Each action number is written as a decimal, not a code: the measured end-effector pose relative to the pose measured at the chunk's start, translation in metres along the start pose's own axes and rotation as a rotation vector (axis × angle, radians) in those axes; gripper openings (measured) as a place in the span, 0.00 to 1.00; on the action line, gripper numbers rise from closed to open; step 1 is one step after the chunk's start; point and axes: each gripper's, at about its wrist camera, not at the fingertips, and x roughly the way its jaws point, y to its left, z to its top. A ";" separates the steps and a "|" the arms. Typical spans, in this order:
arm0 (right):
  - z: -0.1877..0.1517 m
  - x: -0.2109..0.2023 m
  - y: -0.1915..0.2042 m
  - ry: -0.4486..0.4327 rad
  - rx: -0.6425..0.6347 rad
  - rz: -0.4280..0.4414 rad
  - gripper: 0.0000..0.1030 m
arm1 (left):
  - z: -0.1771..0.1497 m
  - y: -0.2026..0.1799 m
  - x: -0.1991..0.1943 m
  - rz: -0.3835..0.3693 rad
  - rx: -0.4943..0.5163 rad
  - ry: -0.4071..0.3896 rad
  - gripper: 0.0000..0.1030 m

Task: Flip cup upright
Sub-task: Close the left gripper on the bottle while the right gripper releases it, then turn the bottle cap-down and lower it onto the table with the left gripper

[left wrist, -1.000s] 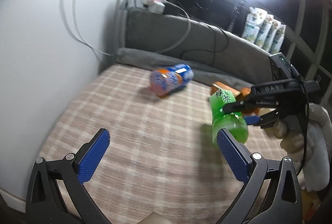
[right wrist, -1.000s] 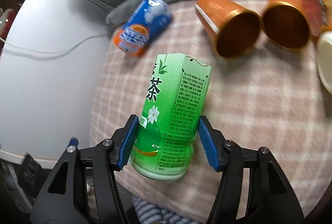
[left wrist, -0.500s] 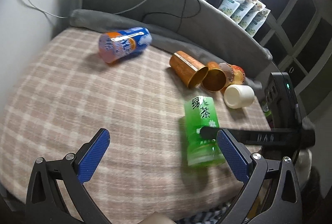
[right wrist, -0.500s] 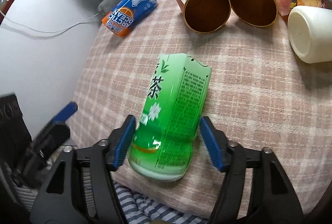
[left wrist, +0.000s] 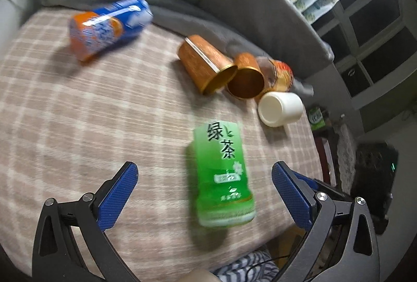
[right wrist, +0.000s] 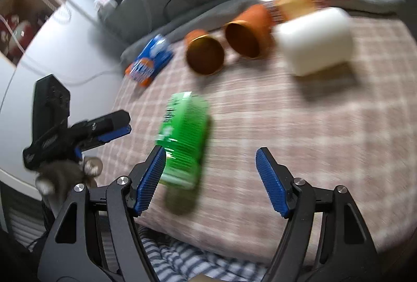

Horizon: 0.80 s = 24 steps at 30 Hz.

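A green tea cup (left wrist: 222, 172) stands upright on the checked cloth near its front edge; it also shows in the right wrist view (right wrist: 183, 143). My right gripper (right wrist: 211, 181) is open and empty, and the cup stands free just off its left finger (right wrist: 151, 180). My left gripper (left wrist: 204, 196) is open and empty, with the cup between its spread fingers but apart from both. The left gripper also shows in the right wrist view (right wrist: 109, 128).
A blue and orange cup (left wrist: 109, 23) lies on its side at the back left. Two copper cups (left wrist: 206, 68) (left wrist: 246, 78), a printed orange cup (left wrist: 281, 73) and a white cup (left wrist: 280, 112) lie on their sides at the back right. A grey cushion (left wrist: 234, 0) bounds the back.
My right gripper has opened, let go of the green cup and pulled back to the right. The cup now stands alone. My left gripper has swung toward the cup.
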 end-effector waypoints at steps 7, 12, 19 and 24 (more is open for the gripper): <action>-0.028 -0.043 -0.058 -0.097 0.136 -0.060 0.72 | 0.021 -0.019 0.039 0.029 0.043 0.112 0.91; -0.039 -0.056 -0.083 -0.120 0.195 -0.073 0.72 | 0.022 -0.024 0.055 0.066 0.055 0.152 0.83; -0.044 -0.053 -0.097 -0.124 0.227 -0.068 0.72 | 0.026 -0.031 0.067 0.100 0.075 0.182 0.71; -0.047 -0.051 -0.102 -0.123 0.238 -0.056 0.72 | 0.028 -0.030 0.079 0.107 0.078 0.226 0.69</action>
